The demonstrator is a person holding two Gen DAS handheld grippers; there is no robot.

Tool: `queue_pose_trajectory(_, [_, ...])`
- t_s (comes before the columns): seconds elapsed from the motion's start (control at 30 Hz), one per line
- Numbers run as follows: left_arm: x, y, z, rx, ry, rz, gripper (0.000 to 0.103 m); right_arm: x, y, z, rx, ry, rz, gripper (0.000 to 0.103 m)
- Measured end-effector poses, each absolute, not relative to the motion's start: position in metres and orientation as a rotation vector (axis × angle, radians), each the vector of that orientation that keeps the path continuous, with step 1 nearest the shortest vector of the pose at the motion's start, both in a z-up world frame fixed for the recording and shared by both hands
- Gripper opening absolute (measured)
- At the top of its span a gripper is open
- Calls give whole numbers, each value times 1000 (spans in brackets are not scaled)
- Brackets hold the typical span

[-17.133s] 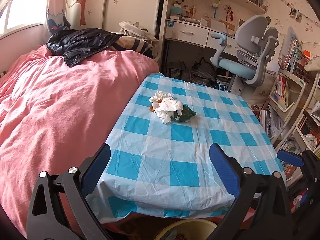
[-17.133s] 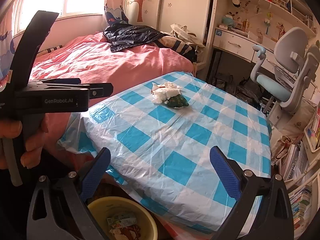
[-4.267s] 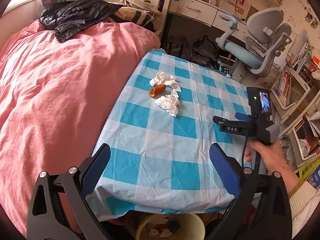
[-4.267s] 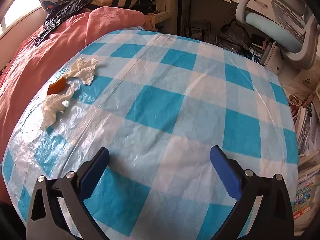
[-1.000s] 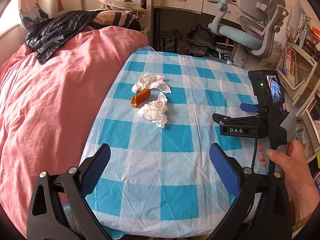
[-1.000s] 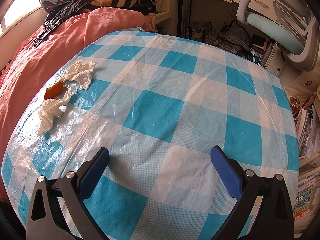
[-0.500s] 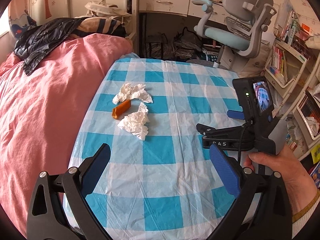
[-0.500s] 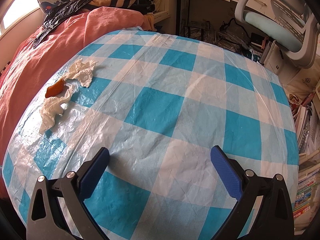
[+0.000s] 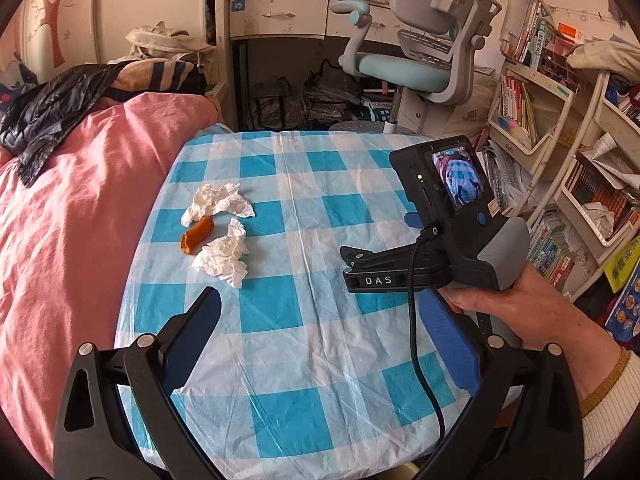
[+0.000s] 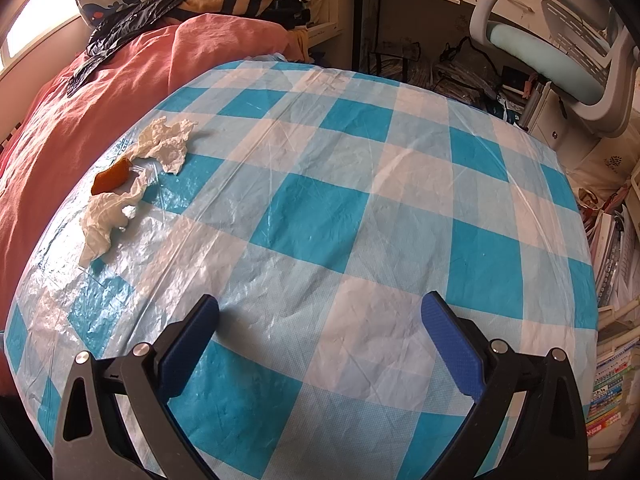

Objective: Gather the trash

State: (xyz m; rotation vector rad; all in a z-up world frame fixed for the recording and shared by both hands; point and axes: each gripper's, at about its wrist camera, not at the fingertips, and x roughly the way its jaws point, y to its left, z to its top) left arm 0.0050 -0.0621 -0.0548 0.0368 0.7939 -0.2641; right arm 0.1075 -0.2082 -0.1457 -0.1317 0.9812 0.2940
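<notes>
Two crumpled white tissues and an orange wrapper lie on the blue-checked tablecloth. In the left wrist view the far tissue, the orange wrapper and the near tissue sit left of centre, just ahead of my open left gripper. A hand holds the right gripper's body over the table's right side. In the right wrist view the far tissue, the wrapper and the near tissue lie far left. My right gripper is open and empty above the cloth.
A pink-covered bed with a black jacket borders the table's left edge. A grey and teal desk chair and a desk stand behind. Bookshelves crowd the right side.
My left gripper has moved forward and swung right, so the trash pile looks nearer and further left. The right gripper has barely moved. Long before, a green item lay with the tissues; it is gone.
</notes>
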Motion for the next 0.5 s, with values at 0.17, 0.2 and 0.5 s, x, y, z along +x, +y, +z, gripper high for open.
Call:
queue_pose_trajectory(0.17, [5, -60, -54, 30, 795, -260, 96, 108, -208, -146, -132, 981, 294, 97])
queue_pose_trajectory(0.2, [5, -59, -54, 26, 796, -258, 96, 108, -208, -146, -132, 981, 294, 97])
queue_pose_trajectory(0.5, [34, -15, -72, 2, 872, -48, 96, 109, -207, -145, -140, 994, 307, 97])
